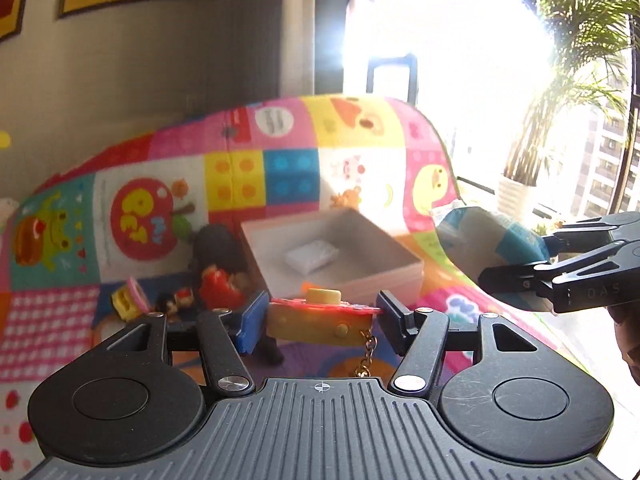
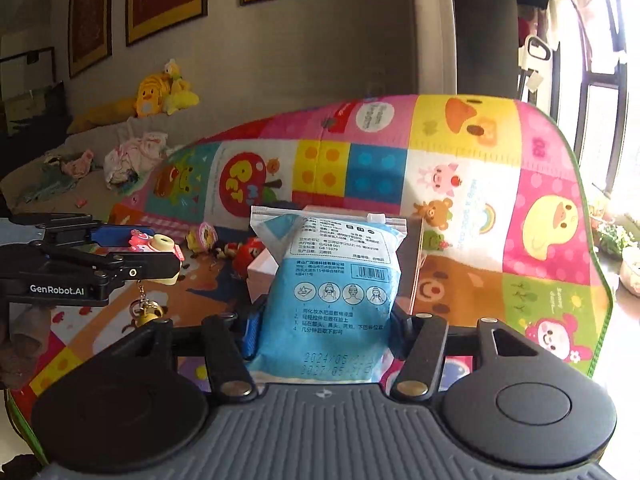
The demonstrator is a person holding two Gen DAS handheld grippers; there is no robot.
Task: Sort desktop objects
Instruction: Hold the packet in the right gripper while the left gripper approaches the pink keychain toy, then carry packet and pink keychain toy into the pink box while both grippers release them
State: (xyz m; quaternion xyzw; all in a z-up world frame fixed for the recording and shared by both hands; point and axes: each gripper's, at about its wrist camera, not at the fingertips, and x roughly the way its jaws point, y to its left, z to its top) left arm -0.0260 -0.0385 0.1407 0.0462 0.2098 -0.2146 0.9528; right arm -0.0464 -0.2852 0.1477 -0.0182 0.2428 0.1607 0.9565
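Note:
My left gripper (image 1: 318, 320) is shut on a yellow toy-camera keychain (image 1: 320, 322) with a red-pink top and a dangling gold chain, held above the mat in front of a pale pink open box (image 1: 340, 256). A white packet (image 1: 312, 258) lies in the box. My right gripper (image 2: 324, 328) is shut on a blue and white pouch (image 2: 330, 292), held upright. In the left wrist view the right gripper and pouch (image 1: 492, 240) are at the right. In the right wrist view the left gripper (image 2: 132, 268) with the keychain (image 2: 158, 246) is at the left.
A colourful play mat (image 2: 520, 220) covers the surface and curls up behind. Small toys lie left of the box: a red figure (image 1: 218, 284), a black plush (image 1: 218, 244), a pink-yellow charm (image 1: 128, 300). A potted palm (image 1: 520, 192) stands by the bright window.

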